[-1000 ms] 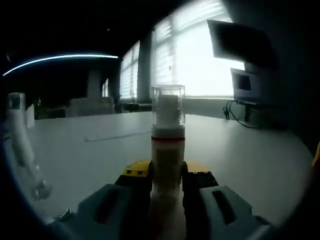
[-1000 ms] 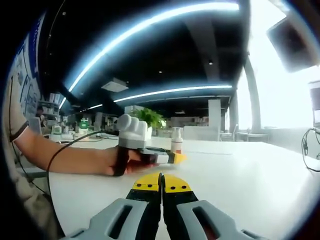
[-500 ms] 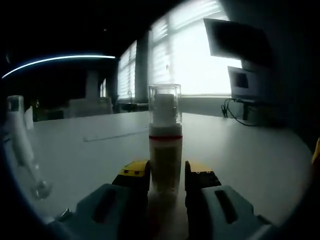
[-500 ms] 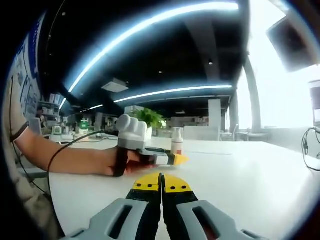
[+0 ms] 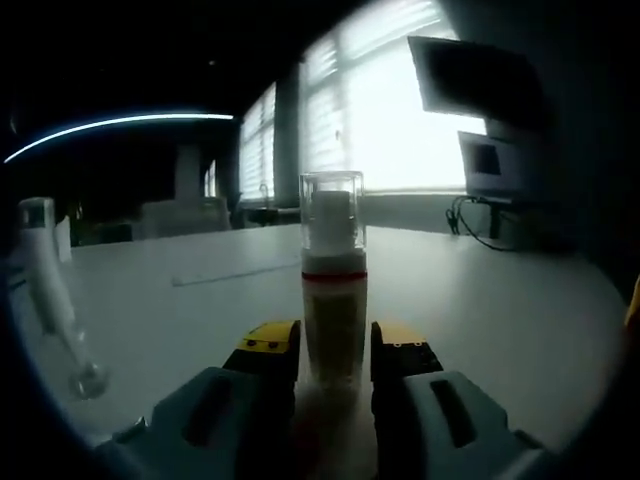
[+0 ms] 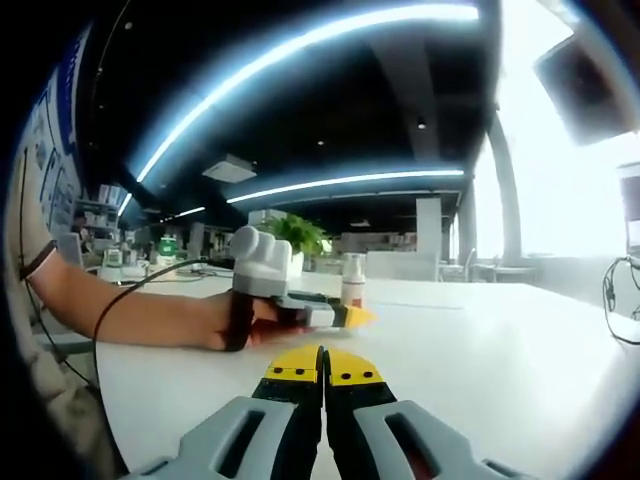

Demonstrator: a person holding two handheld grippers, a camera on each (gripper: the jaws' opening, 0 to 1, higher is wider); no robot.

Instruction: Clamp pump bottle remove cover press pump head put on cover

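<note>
In the left gripper view, the left hand-held gripper (image 5: 335, 352) has its yellow-tipped jaws set either side of the pump bottle (image 5: 333, 300), which stands upright on the white worktop (image 5: 480, 300); whether they pinch it I cannot tell. A clear cover (image 5: 333, 212) sits over the pump head. In the right gripper view, the right hand-held gripper (image 6: 322, 363) has its jaws pressed together, holding nothing. Beyond it, a person's hand (image 6: 225, 322) holds the left hand-held gripper beside the bottle.
</note>
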